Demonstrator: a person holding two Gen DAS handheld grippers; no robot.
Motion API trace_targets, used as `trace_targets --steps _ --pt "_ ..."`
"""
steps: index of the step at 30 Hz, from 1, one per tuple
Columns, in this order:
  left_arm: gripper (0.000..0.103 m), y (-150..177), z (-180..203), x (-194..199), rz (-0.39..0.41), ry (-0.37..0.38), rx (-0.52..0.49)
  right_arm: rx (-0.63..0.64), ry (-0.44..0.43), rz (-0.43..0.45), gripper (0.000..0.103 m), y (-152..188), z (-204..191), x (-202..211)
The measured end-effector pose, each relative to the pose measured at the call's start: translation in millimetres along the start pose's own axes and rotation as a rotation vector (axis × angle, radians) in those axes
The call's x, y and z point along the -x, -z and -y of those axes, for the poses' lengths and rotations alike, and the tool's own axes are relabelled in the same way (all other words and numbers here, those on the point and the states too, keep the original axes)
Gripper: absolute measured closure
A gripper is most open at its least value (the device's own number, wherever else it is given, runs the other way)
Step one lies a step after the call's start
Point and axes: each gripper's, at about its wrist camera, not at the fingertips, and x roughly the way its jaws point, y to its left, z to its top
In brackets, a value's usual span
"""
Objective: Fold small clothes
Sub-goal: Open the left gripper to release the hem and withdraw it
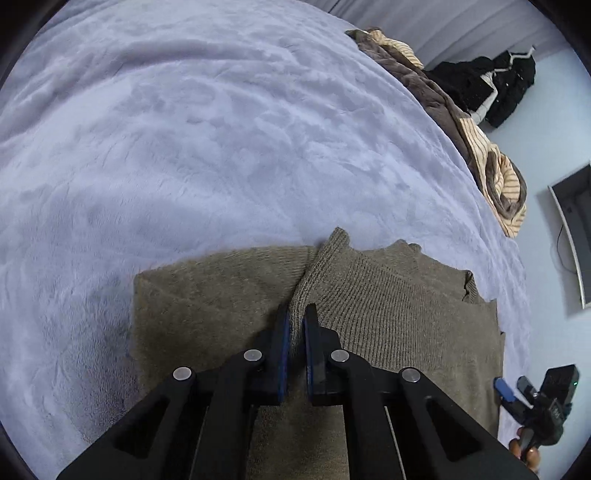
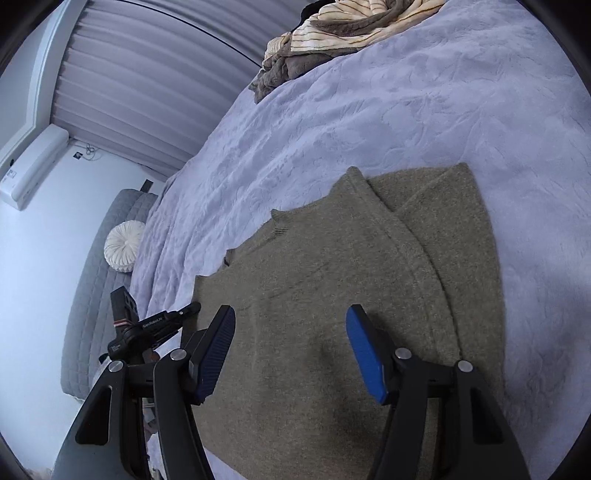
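Note:
An olive-brown knit sweater [image 1: 388, 314] lies flat on the lavender bedspread [image 1: 221, 147], partly folded with a sleeve laid over its body. My left gripper [image 1: 296, 314] is shut on a raised ridge of the sweater's knit fabric, which fills the narrow gap between its jaws. In the right wrist view the same sweater [image 2: 332, 277] spreads under my right gripper [image 2: 290, 314], which is open wide and empty, hovering just above the cloth. The right gripper also shows in the left wrist view [image 1: 517, 391] beyond the sweater's right edge.
A heap of brown and cream-striped blankets [image 1: 480, 147] lies along the bed's far edge, also in the right wrist view [image 2: 332, 33]. Black clothes [image 1: 491, 85] lie on the floor. A white round cushion [image 2: 123, 245] rests on a grey bench. Curtains [image 2: 147, 74] hang beyond.

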Motion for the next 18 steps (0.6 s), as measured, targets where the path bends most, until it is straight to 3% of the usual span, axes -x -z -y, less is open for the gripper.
trace_targets --steps 3,9,14,18 --pt "0.094 3 -5 12 0.018 0.013 0.029 -0.07 0.02 0.002 0.048 4 22 -4" --pt "0.094 37 -6 60 0.012 -0.014 -0.089 -0.016 0.005 -0.005 0.046 26 5 24" --pt "0.094 90 -19 85 -0.038 -0.011 -0.164 0.017 -0.098 -0.078 0.041 83 -22 36" --pt "0.094 121 -28 101 -0.04 0.017 -0.169 -0.003 -0.148 -0.157 0.039 136 -36 30"
